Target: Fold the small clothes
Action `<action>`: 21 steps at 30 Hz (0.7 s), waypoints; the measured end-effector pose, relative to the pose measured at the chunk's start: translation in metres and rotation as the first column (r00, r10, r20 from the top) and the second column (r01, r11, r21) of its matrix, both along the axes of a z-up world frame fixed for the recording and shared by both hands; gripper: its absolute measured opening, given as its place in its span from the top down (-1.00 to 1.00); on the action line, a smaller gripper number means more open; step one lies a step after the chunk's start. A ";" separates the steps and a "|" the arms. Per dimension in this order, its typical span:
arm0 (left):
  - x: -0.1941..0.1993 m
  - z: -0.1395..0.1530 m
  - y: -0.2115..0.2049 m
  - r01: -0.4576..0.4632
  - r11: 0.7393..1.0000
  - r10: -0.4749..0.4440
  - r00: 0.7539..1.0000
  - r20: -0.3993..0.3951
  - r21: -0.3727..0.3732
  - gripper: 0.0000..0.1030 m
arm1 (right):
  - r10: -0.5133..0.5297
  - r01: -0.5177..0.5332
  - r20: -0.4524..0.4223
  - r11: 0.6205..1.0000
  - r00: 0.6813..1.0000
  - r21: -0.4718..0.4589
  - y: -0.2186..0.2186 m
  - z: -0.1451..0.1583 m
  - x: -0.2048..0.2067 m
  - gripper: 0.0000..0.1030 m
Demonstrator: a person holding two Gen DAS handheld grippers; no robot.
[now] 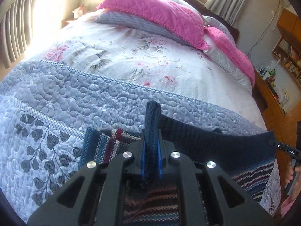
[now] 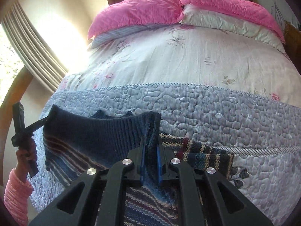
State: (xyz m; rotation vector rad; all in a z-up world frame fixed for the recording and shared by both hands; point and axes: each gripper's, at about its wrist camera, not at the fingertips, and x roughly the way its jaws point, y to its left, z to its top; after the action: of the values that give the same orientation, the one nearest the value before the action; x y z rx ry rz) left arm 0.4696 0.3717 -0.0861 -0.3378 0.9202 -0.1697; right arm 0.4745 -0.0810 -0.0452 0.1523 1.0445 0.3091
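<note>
1. Two grippers hold one striped knit sweater above the near edge of the quilted bedspread.
2. Its navy ribbed hem stretches between them; soft, light, stretchy knit, likely sagging unless held at the corners.
3. Left gripper is clamped on the hem's left corner.
4. Right gripper is clamped on the right corner.

It was a home bedroom: a bed with a floral cover, a quilted bedspread and pink pillows, pleated curtains by a bright window, and wooden shelves.
</note>
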 end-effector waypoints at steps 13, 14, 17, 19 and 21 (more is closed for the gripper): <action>0.031 -0.087 -0.007 -0.034 0.997 0.045 0.986 -0.162 0.073 0.74 | -0.106 0.100 -0.166 0.994 0.980 -0.047 -0.013 -0.105 0.041 0.78; 0.031 -0.085 -0.005 -0.037 0.997 0.047 0.985 -0.168 0.062 0.71 | -0.108 0.103 -0.166 0.994 0.980 -0.041 -0.013 -0.103 0.040 0.72; 0.018 -0.064 0.000 -0.064 0.995 0.075 0.985 -0.153 0.076 0.12 | -0.127 0.123 -0.136 0.992 0.983 -0.036 -0.023 -0.081 0.024 0.32; -0.005 -0.037 0.003 -0.077 0.993 0.084 0.994 -0.065 0.095 -0.06 | -0.105 0.104 -0.116 0.994 0.988 -0.016 -0.032 -0.062 0.002 0.22; -0.035 -0.014 0.005 -0.067 0.991 0.066 0.998 0.007 0.113 -0.18 | -0.069 0.069 -0.116 0.998 0.991 -0.010 -0.038 -0.050 -0.026 0.21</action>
State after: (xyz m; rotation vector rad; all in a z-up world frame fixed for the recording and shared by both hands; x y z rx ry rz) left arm 0.4344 0.3764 -0.0998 -0.2623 0.9106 -0.0561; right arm 0.4483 -0.1192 -0.0948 0.2023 1.1527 0.2364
